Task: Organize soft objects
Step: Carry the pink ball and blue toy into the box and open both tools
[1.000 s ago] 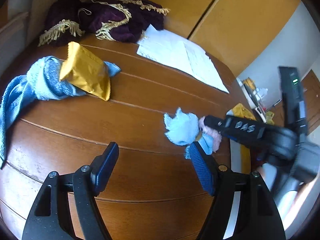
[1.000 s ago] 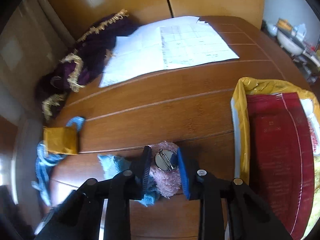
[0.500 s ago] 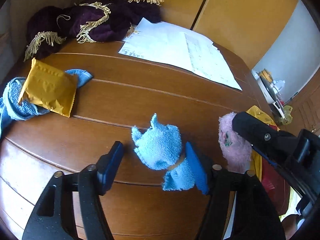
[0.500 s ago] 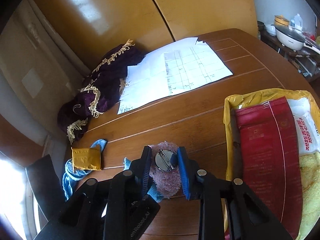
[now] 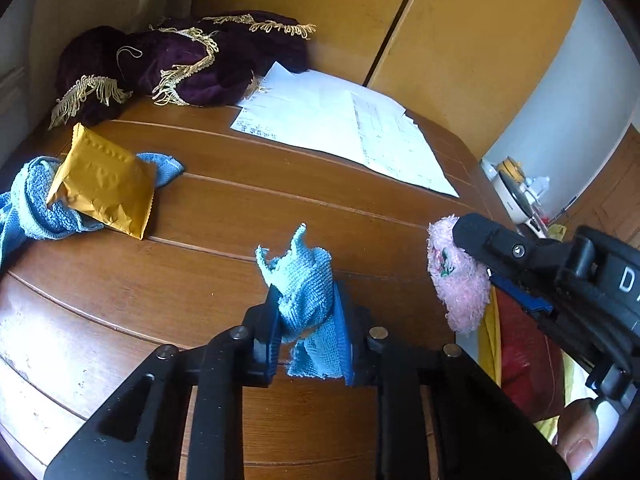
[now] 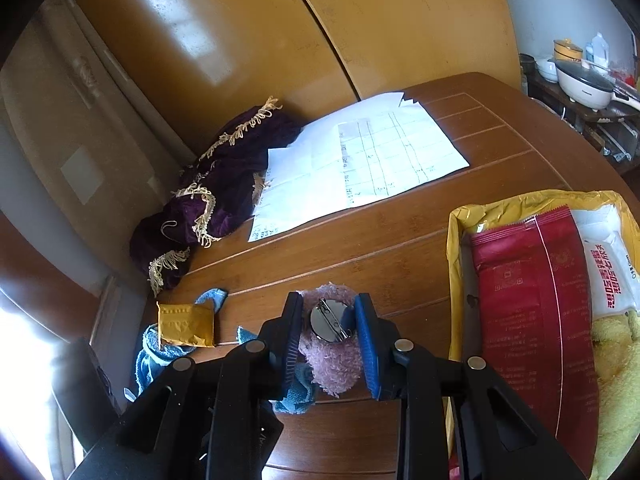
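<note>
My left gripper point(image 5: 307, 312) is shut on a small light-blue cloth point(image 5: 304, 280), whose corners stick up above the wooden table point(image 5: 240, 220). To its right, my right gripper point(image 6: 328, 330) is shut on a pink fluffy brooch point(image 6: 332, 356); its round metal pin back point(image 6: 329, 322) faces the camera. In the left wrist view the pink brooch point(image 5: 458, 276) hangs from the right gripper's black fingers point(image 5: 492, 240), above the table's right side. In the right wrist view the light-blue cloth point(image 6: 296, 392) shows below the left finger.
A gold packet point(image 5: 104, 182) lies on a blue towel point(image 5: 28, 208) at the table's left. Purple velvet fabric with gold fringe point(image 5: 180, 64) and white papers point(image 5: 344, 136) lie at the back. A yellow bag point(image 6: 456, 248) with red packaging point(image 6: 532, 300) sits right.
My left gripper moved to the light-blue cloth and shut on it. The right gripper lifted the pink brooch up and to the right, away from the cloth.
</note>
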Motion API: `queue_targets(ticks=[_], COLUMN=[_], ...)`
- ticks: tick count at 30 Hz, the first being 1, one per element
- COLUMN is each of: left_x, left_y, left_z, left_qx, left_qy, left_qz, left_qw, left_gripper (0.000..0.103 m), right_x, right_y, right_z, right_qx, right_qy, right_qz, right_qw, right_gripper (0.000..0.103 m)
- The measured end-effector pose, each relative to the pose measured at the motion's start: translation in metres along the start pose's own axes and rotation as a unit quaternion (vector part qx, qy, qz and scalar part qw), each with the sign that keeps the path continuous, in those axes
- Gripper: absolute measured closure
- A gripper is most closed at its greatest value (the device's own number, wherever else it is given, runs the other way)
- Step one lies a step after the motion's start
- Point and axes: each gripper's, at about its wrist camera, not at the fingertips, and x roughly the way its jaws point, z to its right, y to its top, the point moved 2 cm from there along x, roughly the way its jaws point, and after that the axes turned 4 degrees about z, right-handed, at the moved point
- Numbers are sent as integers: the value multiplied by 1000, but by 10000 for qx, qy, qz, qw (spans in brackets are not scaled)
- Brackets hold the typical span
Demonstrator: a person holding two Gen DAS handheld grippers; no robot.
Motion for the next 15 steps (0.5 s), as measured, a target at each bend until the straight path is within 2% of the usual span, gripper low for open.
queue_targets(ticks=[7, 15], left_x=[-14, -22], left_y=[4, 7], left_z=[-10, -17], left_qx=[-286, -470], left_qy=[-238, -680], left_qz=[244, 197], left_qw=[9990, 9964], left_gripper=[83, 83], right_x=[-5, -14], right_y=[2, 4], right_z=[5, 9], right_qx=[120, 211], right_qy=[114, 284], right_qz=[63, 158], right_qw=[9998, 9992], right_gripper=[75, 75])
